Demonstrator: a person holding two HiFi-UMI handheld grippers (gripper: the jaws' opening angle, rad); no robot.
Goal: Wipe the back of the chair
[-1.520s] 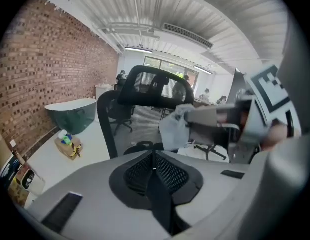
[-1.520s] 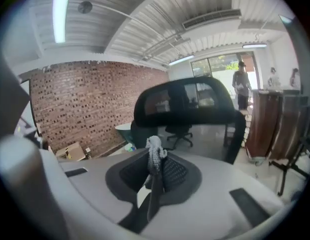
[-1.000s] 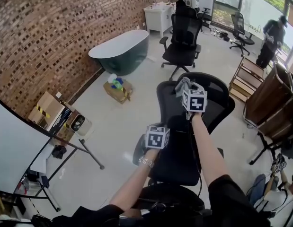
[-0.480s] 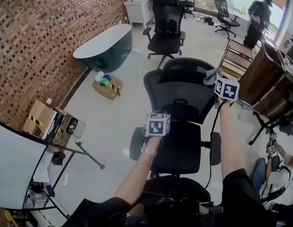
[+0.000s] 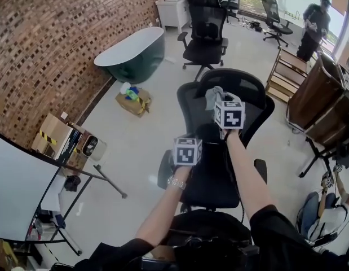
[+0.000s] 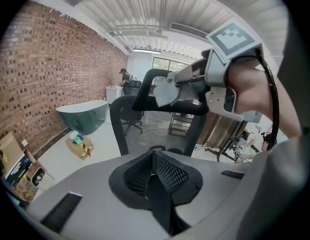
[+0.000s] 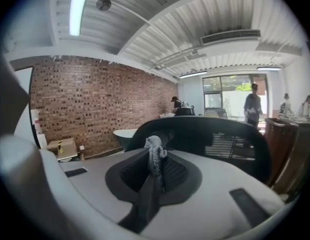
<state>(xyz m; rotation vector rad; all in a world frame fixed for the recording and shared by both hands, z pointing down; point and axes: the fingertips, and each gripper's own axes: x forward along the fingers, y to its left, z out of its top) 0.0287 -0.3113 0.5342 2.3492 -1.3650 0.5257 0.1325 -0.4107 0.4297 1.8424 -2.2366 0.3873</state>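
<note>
Here, the right gripper (image 5: 220, 103) clamps a grey cloth (image 5: 212, 95) at the top of the chair back (image 5: 254, 110), whose top edge runs left-right. The left gripper (image 6: 152, 158), closed and empty, hangs nearer.

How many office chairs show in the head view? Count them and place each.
3: the nearest chair, directly ahead; a second chair beyond it near the bathtub; a third chair at the far back. More may hide behind them.

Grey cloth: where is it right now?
Head view, right of centre: the cloth is pinched in the right gripper, at the top of the chair back.
</note>
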